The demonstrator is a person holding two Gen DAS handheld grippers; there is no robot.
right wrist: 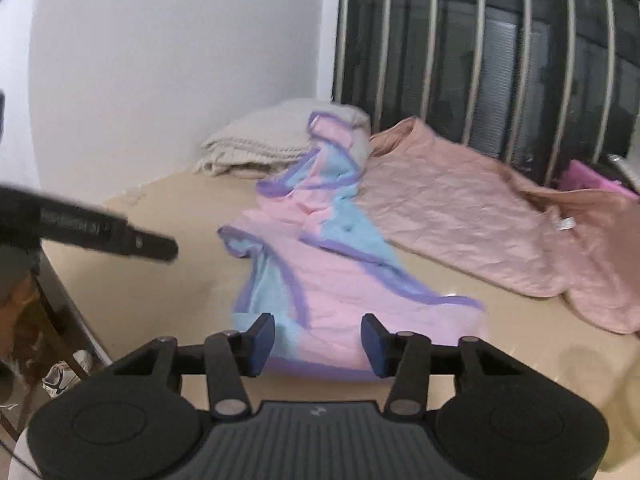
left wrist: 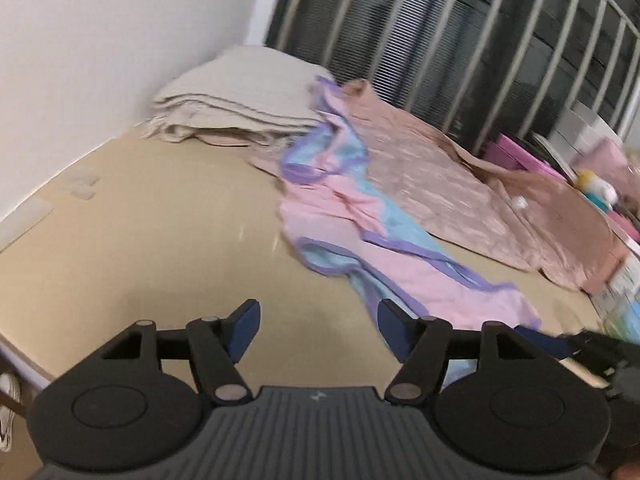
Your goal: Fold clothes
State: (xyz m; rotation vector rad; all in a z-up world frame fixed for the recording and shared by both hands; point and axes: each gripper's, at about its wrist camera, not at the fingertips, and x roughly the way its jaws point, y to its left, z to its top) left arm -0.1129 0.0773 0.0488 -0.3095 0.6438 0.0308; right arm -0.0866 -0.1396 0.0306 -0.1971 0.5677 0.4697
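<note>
A pink and light-blue garment [left wrist: 344, 208] [right wrist: 328, 280] with purple trim lies crumpled and stretched out on the beige table [left wrist: 140, 240] [right wrist: 132, 292]. My left gripper [left wrist: 318, 328] hangs open just above the table, left of the garment's near end, with only bare table between its fingers. My right gripper [right wrist: 318, 340] is open too. The garment's near hem lies below and between its blue pads [right wrist: 262, 340], and they are not pressing on it. In the right wrist view the left gripper's black body [right wrist: 120, 236] reaches in from the left.
A larger dusty-pink garment [left wrist: 460, 192] [right wrist: 460, 220] is spread to the right of the first. A folded beige blanket [left wrist: 240, 96] [right wrist: 276, 136] sits in the far corner by the white wall. Behind stand metal window bars [left wrist: 440, 40], with pink boxes [left wrist: 516, 156] at far right. Shoes [right wrist: 64, 372] lie on the floor.
</note>
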